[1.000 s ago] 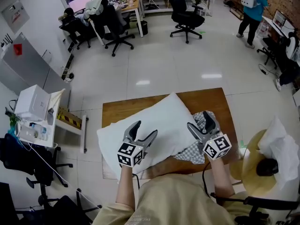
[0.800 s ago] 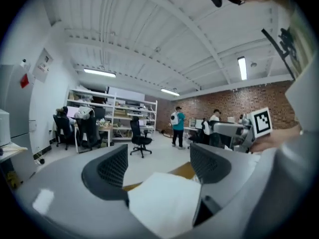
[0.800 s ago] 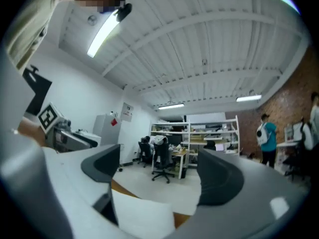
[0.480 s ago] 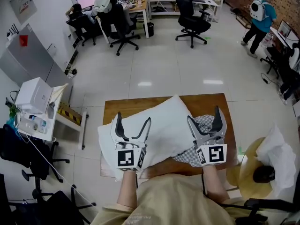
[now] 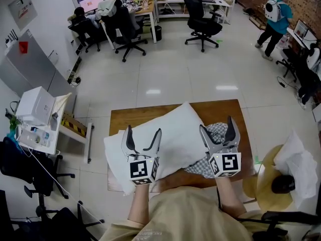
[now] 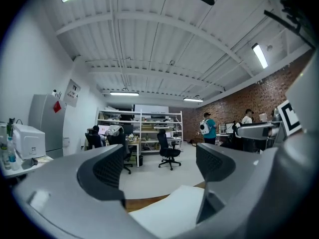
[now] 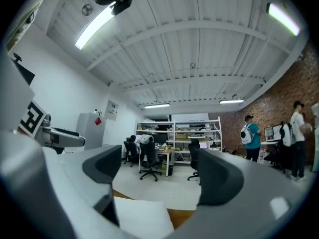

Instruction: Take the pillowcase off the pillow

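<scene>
Your left hand-held gripper (image 5: 144, 133) and right hand-held gripper (image 5: 216, 127) have just opened, empty; removal looks complete, so confirm the checked pillowcase (image 5: 199, 166) lies free of the pillow (image 5: 175, 129).

Both forearms (image 5: 140, 201) reach forward, holding the left gripper (image 5: 144, 135) above the near left part of the pillow (image 5: 175, 127) and the right gripper (image 5: 216, 126) beside its near right end, each roughly level, jaws just opened wide with nothing between them.

White pillow (image 5: 165, 134), grey-checked pillowcase (image 5: 203, 164), brown wooden table (image 5: 225, 112).
</scene>
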The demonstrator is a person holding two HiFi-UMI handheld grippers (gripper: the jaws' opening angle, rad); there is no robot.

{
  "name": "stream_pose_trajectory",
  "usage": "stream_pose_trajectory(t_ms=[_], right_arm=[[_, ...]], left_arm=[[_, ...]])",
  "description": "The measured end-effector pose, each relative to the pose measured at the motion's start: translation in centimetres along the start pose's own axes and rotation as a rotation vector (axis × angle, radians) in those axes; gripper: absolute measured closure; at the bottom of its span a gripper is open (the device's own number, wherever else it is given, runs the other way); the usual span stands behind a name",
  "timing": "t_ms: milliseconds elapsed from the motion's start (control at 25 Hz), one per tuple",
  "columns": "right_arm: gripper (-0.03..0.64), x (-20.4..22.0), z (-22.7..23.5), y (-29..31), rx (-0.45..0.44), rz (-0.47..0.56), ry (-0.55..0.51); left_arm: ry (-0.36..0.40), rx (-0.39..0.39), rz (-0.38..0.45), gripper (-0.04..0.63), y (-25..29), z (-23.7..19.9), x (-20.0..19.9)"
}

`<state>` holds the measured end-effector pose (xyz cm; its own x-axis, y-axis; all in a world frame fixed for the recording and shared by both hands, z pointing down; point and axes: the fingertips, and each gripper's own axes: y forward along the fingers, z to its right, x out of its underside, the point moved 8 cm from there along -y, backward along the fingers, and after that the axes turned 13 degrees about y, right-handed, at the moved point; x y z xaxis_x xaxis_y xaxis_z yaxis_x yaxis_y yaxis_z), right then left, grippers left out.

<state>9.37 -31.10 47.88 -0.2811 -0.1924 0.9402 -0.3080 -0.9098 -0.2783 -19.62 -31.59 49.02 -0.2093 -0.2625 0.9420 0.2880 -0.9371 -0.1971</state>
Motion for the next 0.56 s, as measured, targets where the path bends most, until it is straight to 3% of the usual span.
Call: stream_pose_trajectory(t_ms=[160,400,560], right_arm=[[0.153,1.3,-1.5,0.3,-0.003,-0.017,0.006],[0.153,3.2,-9.5,7.2,-0.011,-0.086,-0.004],[0.153,3.7,-12.3,8.8,-0.032,-0.155,0.006]], left_arm=[[-0.019,0.030,-0.019,0.144,-0.2,-1.0,1.0],[-0.084,-0.001,-0.032,0.144,-0.6,-11.8,1.4],[-0.101,-0.021,-0.050,0.144,-2.2,-14.5,0.4]])
